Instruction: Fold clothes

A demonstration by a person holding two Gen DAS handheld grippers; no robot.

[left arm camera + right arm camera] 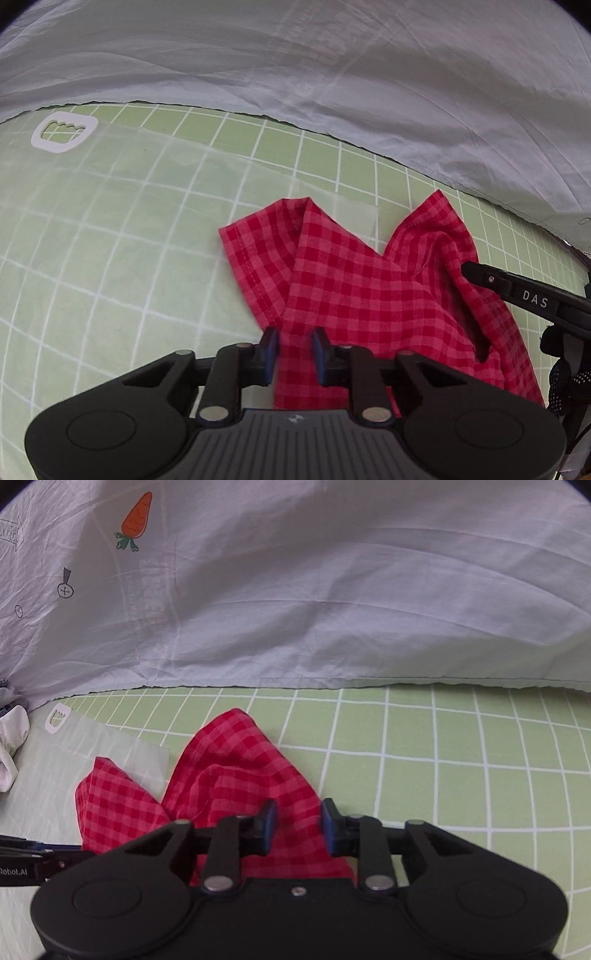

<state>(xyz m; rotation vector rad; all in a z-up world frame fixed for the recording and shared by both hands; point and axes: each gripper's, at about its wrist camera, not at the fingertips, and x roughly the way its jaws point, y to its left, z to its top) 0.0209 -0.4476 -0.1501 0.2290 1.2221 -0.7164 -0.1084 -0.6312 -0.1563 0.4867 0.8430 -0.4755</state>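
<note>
The red-and-pink gingham cloth garment (362, 291) lies bunched on the pale green bedsheet with a white grid (110, 266), two peaks of fabric rising with a V-shaped dip between them. Beyond it, the hem of a wrinkled pale grey sheet (332, 74) curves across the far side, close behind the garment's peaks. From the right wrist view there's a wide stretch of bare green grid off to the right of the garment, while to its left a translucent plastic bag with a white die-cut handle (55, 720) lies flat, one gingham corner resting on it, and a crumpled white cloth (11, 746) sits at the far left edge. An orange carrot print (136, 517) shows on the grey sheet. The left gripper (295, 356) sits low at the garment's near edge, blue pads a little apart with gingham running between them; whether they pinch it, I can't tell. The right gripper (299, 827) comes in low beside it, pads likewise parted around a fold of fabric, grip unclear.
</note>
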